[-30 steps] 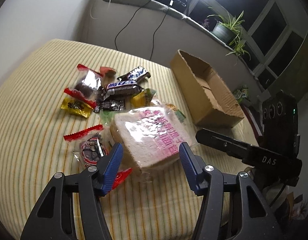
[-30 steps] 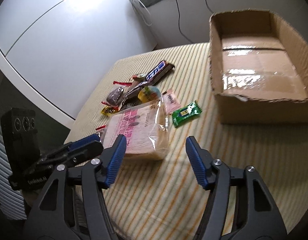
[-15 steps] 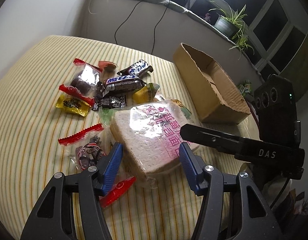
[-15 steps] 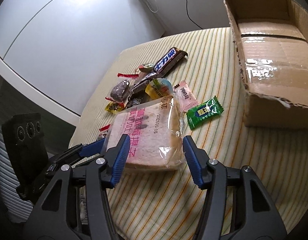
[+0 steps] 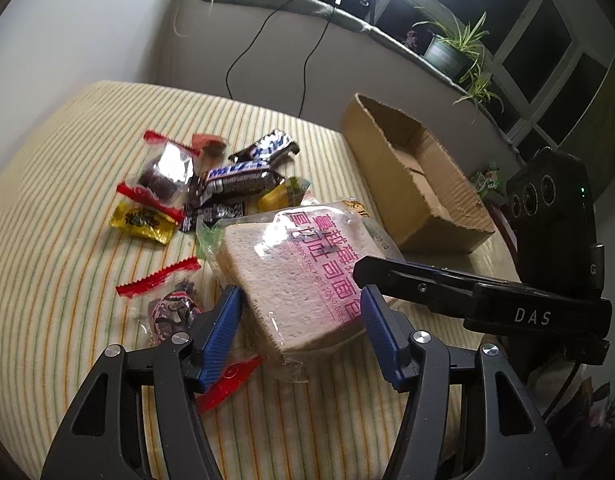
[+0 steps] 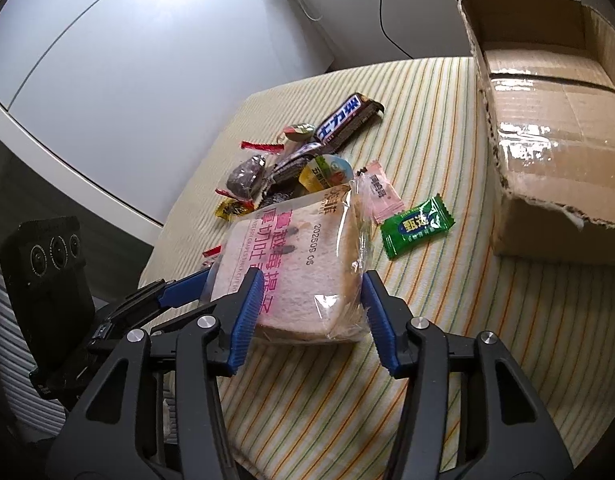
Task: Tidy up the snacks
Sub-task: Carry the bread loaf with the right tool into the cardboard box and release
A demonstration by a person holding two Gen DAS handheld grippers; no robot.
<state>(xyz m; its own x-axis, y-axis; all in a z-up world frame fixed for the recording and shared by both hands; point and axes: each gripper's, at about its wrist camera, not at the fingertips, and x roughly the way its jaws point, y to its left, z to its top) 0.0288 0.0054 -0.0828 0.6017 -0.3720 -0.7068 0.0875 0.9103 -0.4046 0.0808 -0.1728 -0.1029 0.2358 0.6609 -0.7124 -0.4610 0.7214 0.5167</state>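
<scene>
Two grippers close in on one bag of bread [image 5: 303, 276] from opposite sides. The left gripper [image 5: 301, 332] stands part open with the bread's near corner between its blue pads [image 5: 219, 332]; its jaws have just widened a little, and whether the pads press the bag cannot be told. The right gripper [image 6: 307, 312] has just been closing, its jaws now about as wide as the bread [image 6: 291, 272] between them, the pads at or near the bag's sides. Beyond the jaws lies a heap of candy [image 5: 195, 184]. A green sweet [image 6: 417, 226] lies past the right jaw, and the open box [image 6: 555, 128] stands farther right.
</scene>
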